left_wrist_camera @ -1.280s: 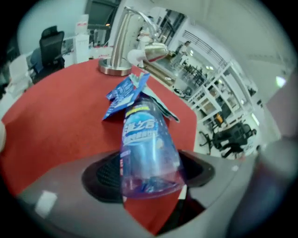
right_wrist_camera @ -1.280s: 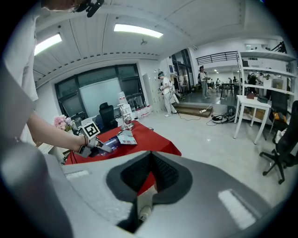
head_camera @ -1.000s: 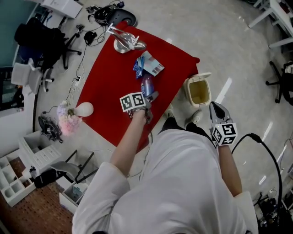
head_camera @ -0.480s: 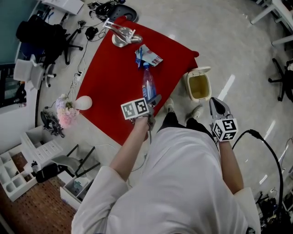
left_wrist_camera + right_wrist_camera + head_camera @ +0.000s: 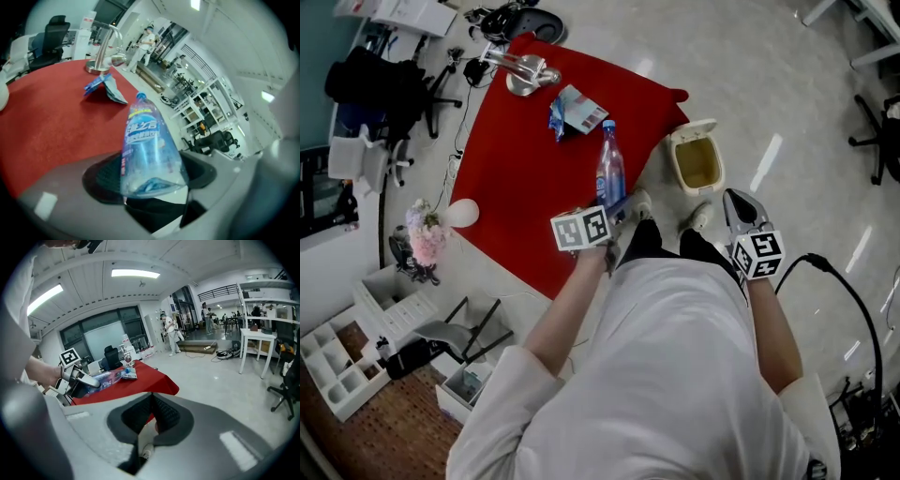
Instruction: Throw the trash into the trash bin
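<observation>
Currently: task part-way, nothing binned as far as the head view shows.

- Left claw [image 5: 614,208]: clamped on the base end of a clear plastic bottle [image 5: 610,172] with a blue label; cap end points away from the person. The bottle is lifted off the red worktop [image 5: 516,159] and hangs over its near edge. The left gripper view shows the bottle [image 5: 147,150] wedged between the two jaws.
- Right claw [image 5: 739,211]: jaws together, nothing between them; held over the floor at the person's right side, near the bin.
- Trash bin [image 5: 697,164]: small, cream, on the floor just beside the worktop's corner, lid flipped open. No item can be made out inside.
- Crumpled blue-and-white wrapper [image 5: 572,111]: lying on the worktop, untouched, well apart from the bin.
- Silver metal stand [image 5: 523,70]: far end of the worktop; likely not trash.

Outstanding, by judgement: carry the bottle across to the open bin and let go, then collect the wrapper.
</observation>
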`<state>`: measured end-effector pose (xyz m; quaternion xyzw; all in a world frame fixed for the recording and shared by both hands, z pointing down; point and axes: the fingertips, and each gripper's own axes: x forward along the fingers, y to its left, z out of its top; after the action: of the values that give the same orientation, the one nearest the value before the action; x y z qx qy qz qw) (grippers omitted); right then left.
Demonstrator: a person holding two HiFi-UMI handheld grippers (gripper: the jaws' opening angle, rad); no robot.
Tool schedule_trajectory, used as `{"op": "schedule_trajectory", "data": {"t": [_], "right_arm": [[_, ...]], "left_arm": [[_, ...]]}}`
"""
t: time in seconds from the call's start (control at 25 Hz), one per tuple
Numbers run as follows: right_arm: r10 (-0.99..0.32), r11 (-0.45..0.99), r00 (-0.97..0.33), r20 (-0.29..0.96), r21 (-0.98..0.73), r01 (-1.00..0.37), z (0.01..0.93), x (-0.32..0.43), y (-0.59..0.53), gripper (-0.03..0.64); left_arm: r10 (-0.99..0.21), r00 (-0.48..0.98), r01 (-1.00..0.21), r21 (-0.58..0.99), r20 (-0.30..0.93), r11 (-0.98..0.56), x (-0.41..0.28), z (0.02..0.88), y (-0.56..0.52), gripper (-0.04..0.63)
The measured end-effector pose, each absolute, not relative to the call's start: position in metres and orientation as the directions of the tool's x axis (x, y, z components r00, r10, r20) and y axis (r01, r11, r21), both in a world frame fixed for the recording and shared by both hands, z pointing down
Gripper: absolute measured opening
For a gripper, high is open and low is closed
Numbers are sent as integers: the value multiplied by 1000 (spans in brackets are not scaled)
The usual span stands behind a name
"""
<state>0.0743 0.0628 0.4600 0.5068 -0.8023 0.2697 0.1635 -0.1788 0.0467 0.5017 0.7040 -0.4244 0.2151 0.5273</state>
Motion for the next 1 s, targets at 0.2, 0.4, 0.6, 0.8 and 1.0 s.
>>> {"op": "schedule_trajectory", "data": {"t": [0.2, 0.4, 0.6, 0.8, 1.0], "right_arm": [[-727, 310, -410, 551, -270, -912, 470, 97, 76, 0], [-725, 267, -377, 576, -270, -925, 483, 125, 99, 0], [-717, 225, -347, 605, -270, -936, 503, 149, 118, 0], [-707, 182, -328, 626, -287, -940, 532, 166, 133, 0], [-703, 146, -313, 639, -300, -943, 562, 177, 138, 0]], "left_arm": [[-310, 578, -814, 559, 755, -157, -138, 514, 52, 371], [-227, 604, -796, 561, 764, -229, -94, 538, 65, 371], [-131, 603, -778, 544, 787, -314, -55, 575, 79, 371], [-62, 561, -760, 484, 826, -434, -31, 621, 85, 371], [-6, 528, -743, 458, 850, -488, -14, 674, 87, 370]]}}
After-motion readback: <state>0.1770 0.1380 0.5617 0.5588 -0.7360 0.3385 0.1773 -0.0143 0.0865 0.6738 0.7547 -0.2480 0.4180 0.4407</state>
